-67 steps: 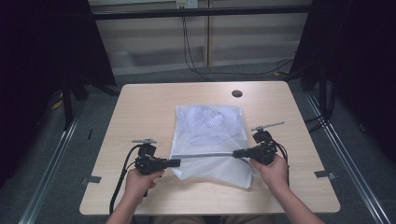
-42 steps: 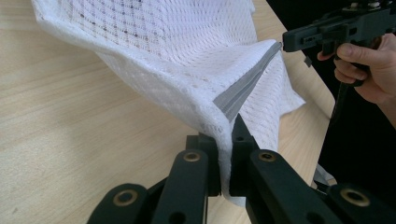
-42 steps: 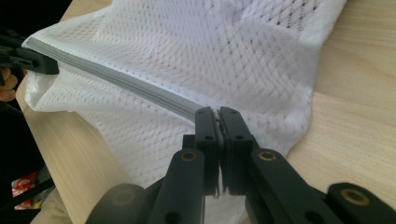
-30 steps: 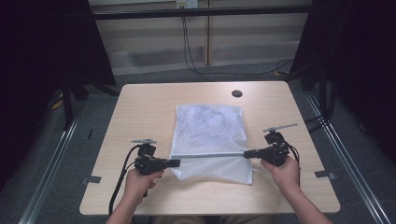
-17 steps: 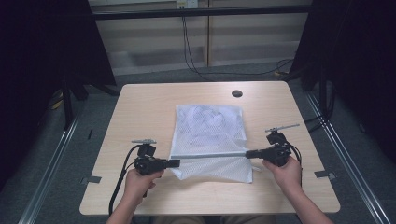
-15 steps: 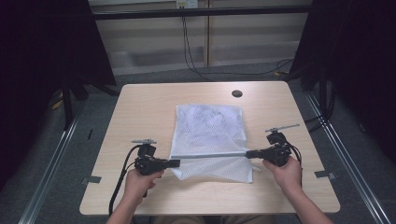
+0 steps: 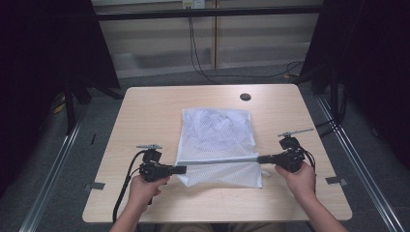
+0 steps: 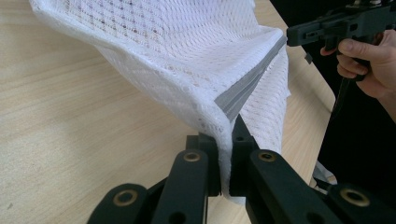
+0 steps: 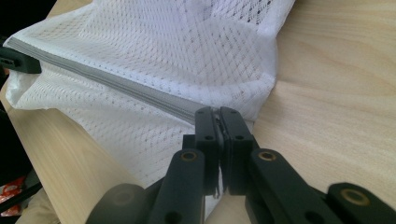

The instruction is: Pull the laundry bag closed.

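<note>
right gripper (image 7: pixel 263 158) shifted outward, mesh bag (image 7: pixel 217 135) pulled taut; left gripper (image 7: pixel 181 169) unmoved.

bag (image 7: pixel 216 135): white open-mesh cloth, soft, matt
band (image 8: pixel 247 84): grey woven tape, smooth, matt
tabletop (image 7: pixel 150 111): pale wood grain, smooth, low sheen
hand-held gripper (image 8: pixel 224 154): black matt plastic, brass-coloured rivets

Mesh bag (image 7: pixel 217 137) you hold — white, diamond-net weave, see-through in places. Its zipper band (image 7: pixel 220 161) — plain grey stripe along pulled edge. Your left gripper (image 7: pixel 180 169) and right gripper (image 7: pixel 261 159) — matte black, brass-coloured rivets at jaw joints. Table (image 7: pixel 150 111) under you — pale wood grain, one dark round spot (image 7: pixel 245 96) near far edge.
</note>
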Demonstrator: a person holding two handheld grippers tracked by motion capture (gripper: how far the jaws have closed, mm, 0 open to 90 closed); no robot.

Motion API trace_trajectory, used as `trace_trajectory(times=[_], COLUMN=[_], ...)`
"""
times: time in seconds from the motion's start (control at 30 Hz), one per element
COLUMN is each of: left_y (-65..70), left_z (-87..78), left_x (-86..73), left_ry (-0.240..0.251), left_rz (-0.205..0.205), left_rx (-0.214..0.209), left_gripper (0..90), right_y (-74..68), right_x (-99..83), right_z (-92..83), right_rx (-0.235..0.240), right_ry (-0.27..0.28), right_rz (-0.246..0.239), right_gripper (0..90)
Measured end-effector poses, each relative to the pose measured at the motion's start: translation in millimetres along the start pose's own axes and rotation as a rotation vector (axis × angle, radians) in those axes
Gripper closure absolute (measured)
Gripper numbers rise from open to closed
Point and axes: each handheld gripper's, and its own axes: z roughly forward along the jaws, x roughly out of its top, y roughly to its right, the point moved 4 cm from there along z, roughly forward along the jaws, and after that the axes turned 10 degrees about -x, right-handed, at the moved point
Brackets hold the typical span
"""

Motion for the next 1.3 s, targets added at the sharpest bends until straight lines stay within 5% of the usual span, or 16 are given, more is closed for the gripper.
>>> trace_trajectory(times=[0.3,0.4,0.57,0.67,1.0,1.3], left_y=[-0.5,-3.0,-2.4,-2.3,-4.3,-8.2], left_z=[0.0,-4.3,-6.2,-6.6,-16.9,-23.3], left_x=[-0.5,0.2,-1.0,-0.2,3.2,4.5], left_ry=[0.008,0.019,-0.022,-0.020,-0.037,-0.030], left_rz=[0.019,0.016,0.061,0.057,0.148,0.208], left_rx=[-0.009,0.010,0.055,0.061,0.210,0.318], left_gripper=[86.9,66.1,54.5,43.6,25.7,13.2], right_y=[-0.1,1.1,0.0,-0.9,0.9,3.7], right_x=[-1.3,-2.0,-4.4,-3.9,-1.3,-2.0], right_z=[1.1,1.1,1.3,0.9,-3.4,-6.3], right_rx=[0.007,-0.009,-0.016,-0.040,-0.118,-0.154], right_ry=[-0.003,0.002,0.015,0.029,0.081,0.115], right_rz=[-0.003,-0.011,-0.020,-0.027,-0.025,-0.047], right_gripper=[86.8,86.6,85.0,73.6,39.6,23.4])
